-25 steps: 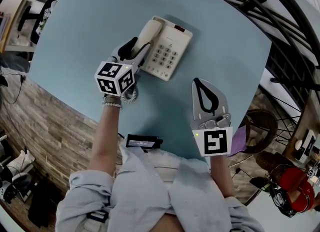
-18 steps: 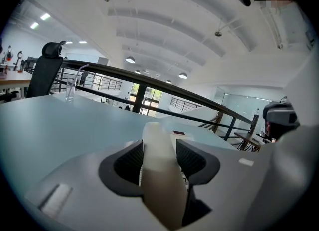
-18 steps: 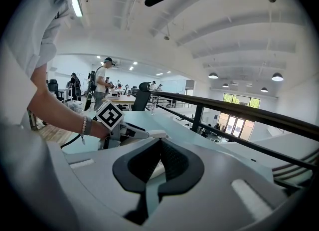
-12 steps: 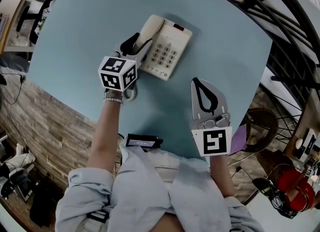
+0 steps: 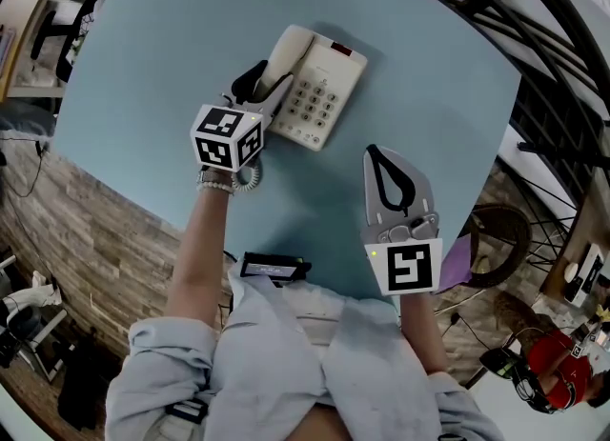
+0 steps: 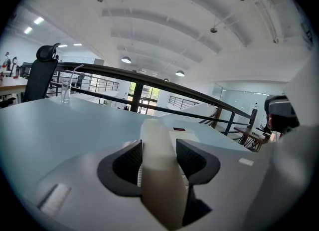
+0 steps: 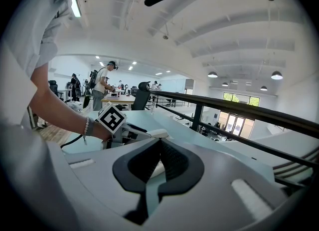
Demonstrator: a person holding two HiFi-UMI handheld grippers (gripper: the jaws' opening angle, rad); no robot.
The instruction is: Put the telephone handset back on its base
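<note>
Pinching the cream telephone handset (image 5: pixel 286 56) across its middle, the left gripper (image 5: pixel 255 85) holds it along the left side of the base (image 5: pixel 324 98), on a pale blue table (image 5: pixel 162 39).

The left gripper view shows the dark pads (image 6: pixel 128 162) pressed against both flanks of the handset. Its long axis runs straight ahead from the jaws, toward the far end of the base. In the head view that axis lines up w/ the cradle side of the base, beside the keypad (image 5: pixel 315 104), so the handset looks lined up lengthwise w/ no twist needed.

It appears to sit on or just above the cradle. Neither view settles whether both ends are fully seated. The coiled cord (image 5: pixel 250 178) hangs in a loop below the gripper, near the table edge.

The right gripper (image 5: pixel 374 153) is empty, tips pressed together. It hovers well apart from the phone, to the right & nearer the person, pointing roughly toward the base.

The left is plainly the working hand. The next move probably turns on lowering straight down, then spreading the jaws sideways w/o dragging the handset off its rest.
</note>
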